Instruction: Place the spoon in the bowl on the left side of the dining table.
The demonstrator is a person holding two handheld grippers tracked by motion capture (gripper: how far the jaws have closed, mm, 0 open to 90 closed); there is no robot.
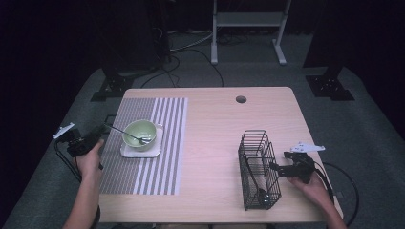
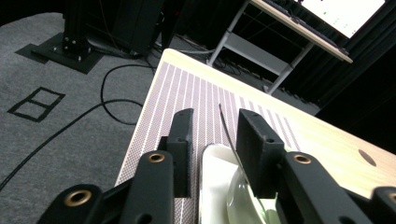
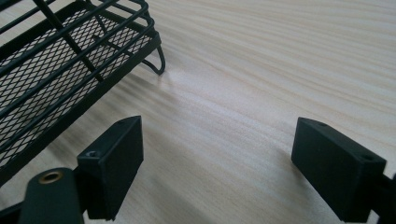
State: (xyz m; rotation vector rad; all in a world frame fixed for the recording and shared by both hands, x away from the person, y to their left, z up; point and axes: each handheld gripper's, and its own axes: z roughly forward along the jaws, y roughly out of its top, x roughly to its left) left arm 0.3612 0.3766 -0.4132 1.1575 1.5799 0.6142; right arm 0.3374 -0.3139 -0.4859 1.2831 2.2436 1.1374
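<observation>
**Spoon in the bowl, left jaws parted around its handle**

We see the left gripper (image 1: 98,135) at the left edge of the table (image 1: 219,143), just beside the green bowl (image 1: 138,130). The bowl stands on a white square plate (image 1: 155,151), and the plate lies on a striped placemat (image 1: 143,179) covering the table's left part. A metal spoon (image 1: 129,133) rests in the bowl with its head down inside and its thin handle slanting out over the rim toward the left gripper.

In the left gripper view, the spoon handle (image 2: 227,135) rises between the two black jaws, close to the right-hand one. We see a gap between the handle and the left-hand jaw; whether the other pad touches it we cannot tell. We note the jaws as released, not clenched on the spoon. Below them lie the plate's white corner (image 2: 212,186) and the bowl's rim (image 2: 243,196).

The right gripper (image 1: 279,168) sits low at the table's right side, just beside a black wire basket (image 1: 258,167) with mesh walls. A dark utensil lies at the basket's near end; we cannot identify it. In the right gripper view (image 3: 217,158) the jaws stand wide apart over bare wood, nothing between them, the basket's corner (image 3: 70,60) up to the left.
</observation>
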